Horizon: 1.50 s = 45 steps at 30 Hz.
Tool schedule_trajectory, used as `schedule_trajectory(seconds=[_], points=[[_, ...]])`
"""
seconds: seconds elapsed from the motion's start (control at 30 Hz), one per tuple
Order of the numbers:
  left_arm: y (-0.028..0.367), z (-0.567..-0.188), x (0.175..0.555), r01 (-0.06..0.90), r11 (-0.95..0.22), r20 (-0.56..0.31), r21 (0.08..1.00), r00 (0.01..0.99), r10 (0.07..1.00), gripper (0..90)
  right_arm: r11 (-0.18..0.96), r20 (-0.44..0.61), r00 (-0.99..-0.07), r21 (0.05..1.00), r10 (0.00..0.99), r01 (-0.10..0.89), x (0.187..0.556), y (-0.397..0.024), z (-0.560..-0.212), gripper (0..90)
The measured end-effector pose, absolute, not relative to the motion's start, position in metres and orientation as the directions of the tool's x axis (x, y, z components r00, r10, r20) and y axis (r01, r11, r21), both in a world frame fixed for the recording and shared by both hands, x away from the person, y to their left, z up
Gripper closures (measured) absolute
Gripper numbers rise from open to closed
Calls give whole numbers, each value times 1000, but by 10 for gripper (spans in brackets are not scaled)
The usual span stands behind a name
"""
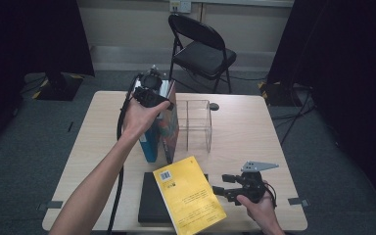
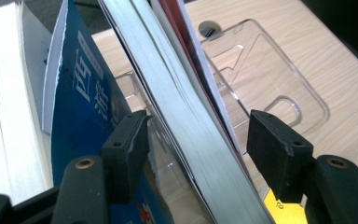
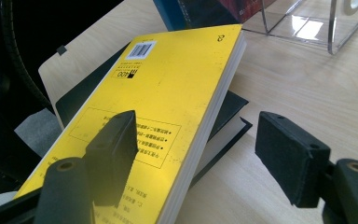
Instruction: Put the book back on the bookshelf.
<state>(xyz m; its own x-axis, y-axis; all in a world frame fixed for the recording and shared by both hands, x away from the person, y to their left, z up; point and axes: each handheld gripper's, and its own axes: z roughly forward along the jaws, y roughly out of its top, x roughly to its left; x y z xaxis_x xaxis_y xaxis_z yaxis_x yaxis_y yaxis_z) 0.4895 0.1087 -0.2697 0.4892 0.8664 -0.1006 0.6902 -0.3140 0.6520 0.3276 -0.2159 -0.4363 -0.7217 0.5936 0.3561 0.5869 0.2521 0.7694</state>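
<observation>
A blue book [image 1: 149, 144] and a red-covered book [image 1: 170, 132] stand upright against the left side of a clear acrylic holder [image 1: 196, 125]. My left gripper [image 1: 152, 98] sits at their top, held from above. In the left gripper view it [image 2: 200, 149] is open, and the red-covered book's grey page edge [image 2: 186, 116] runs between the jaws, with the blue book [image 2: 84, 93] on the left. A yellow book [image 1: 188, 196] lies on a black book [image 1: 152, 200] at the table's front. My right gripper [image 1: 221, 185] is open at the yellow book's right edge [image 3: 168, 93], which lies between the jaws.
The wooden table [image 1: 249, 142] has bare room to the right of the holder. A black folding chair [image 1: 203, 49] stands beyond the far edge. The left gripper's cable hangs down the table's left side. White pages of another book [image 2: 0, 93] stand left of the blue one.
</observation>
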Motion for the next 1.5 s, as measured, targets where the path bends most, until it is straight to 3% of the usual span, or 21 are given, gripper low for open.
schedule_trajectory(seconds=[0.43, 0.57, 0.83, 0.93, 1.0, 1.1, 1.3, 1.5], points=[[124, -272, 457, 567, -333, -66, 753, 569, 820, 315, 256, 352, -725, 771, 592, 583, 327, -215, -436, 289], [133, -274, 448, 533, -306, -97, 789, 599, 795, 292, 260, 350, -725, 769, 593, 584, 327, -214, -437, 289], [154, -285, 420, 440, -259, -95, 860, 637, 765, 373, 259, 344, -723, 771, 598, 581, 327, -214, -437, 289], [163, -284, 410, 444, -196, -136, 874, 611, 780, 419, 267, 337, -725, 770, 601, 579, 327, -212, -438, 289], [166, -280, 407, 455, -187, -159, 870, 620, 769, 400, 267, 338, -725, 770, 600, 580, 327, -211, -438, 289], [164, -279, 402, 422, -227, -92, 878, 614, 784, 397, 275, 333, -728, 769, 599, 577, 328, -209, -439, 290], [170, -286, 382, 384, -175, -121, 907, 633, 765, 411, 279, 332, -729, 767, 598, 578, 328, -208, -440, 295], [178, -306, 372, 407, -177, -140, 896, 637, 758, 437, 294, 318, -736, 768, 597, 570, 327, -205, -441, 315]])
